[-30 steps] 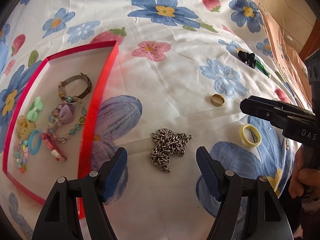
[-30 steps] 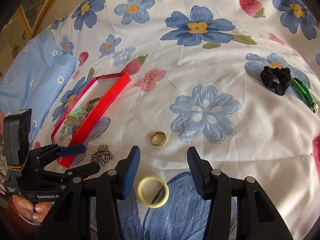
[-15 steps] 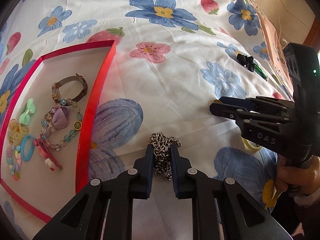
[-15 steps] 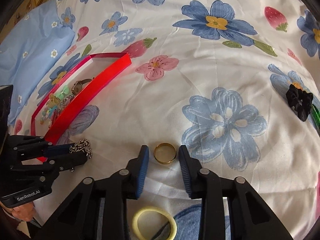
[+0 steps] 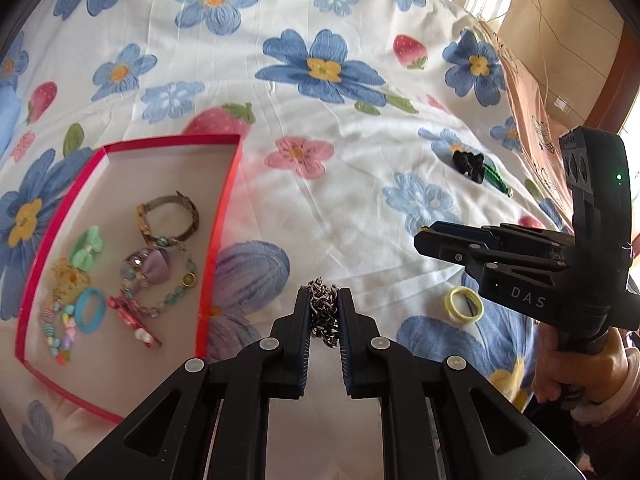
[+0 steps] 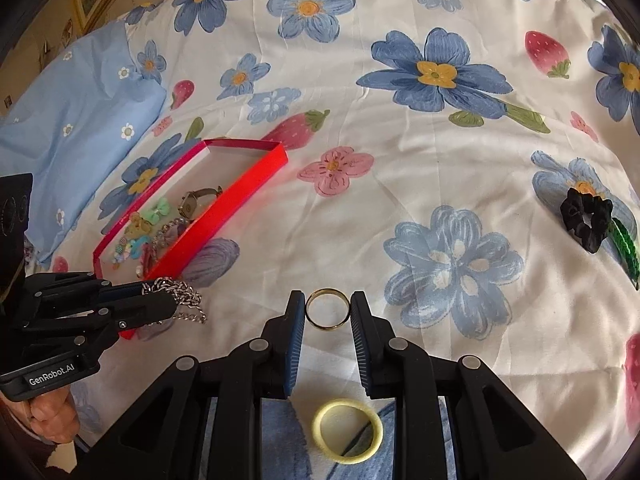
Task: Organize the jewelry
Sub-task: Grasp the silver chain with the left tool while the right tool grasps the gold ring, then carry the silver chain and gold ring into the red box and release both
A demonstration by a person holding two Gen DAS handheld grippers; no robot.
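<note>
Your left claw (image 5: 323, 309) is clenched on the silver chain (image 5: 322, 312), which bunches between the fingers and, seen from the right wrist view, dangles off the bed (image 6: 400, 184) just beside the near corner of the red tray (image 5: 218, 216). Your right claw (image 6: 327, 309) brackets the gold ring (image 6: 327, 309) with both pads at its sides; it looks gripped or very nearly so, though whether the ring has left the sheet cannot be told. So the step in hand is a double pickup, and the next move looks to be carrying both pieces over the tray's red wall and letting go inside. Bring the chain in high enough that its hanging loop clears the rim, and keep the ring squeezed evenly, since a thin hoop could twist out. The tray already holds a watch (image 5: 168, 216), a green bow (image 5: 86, 248), a beaded bracelet with a purple shell (image 5: 154, 266), a blue hair ring (image 5: 89, 310) and small candy-coloured beads. Outside it, a yellow hair ring (image 6: 347, 435) lies just behind your right claw, and a black scrunchie (image 6: 585, 218) with a green piece (image 6: 626, 246) sits well apart toward the bed's far right edge.
</note>
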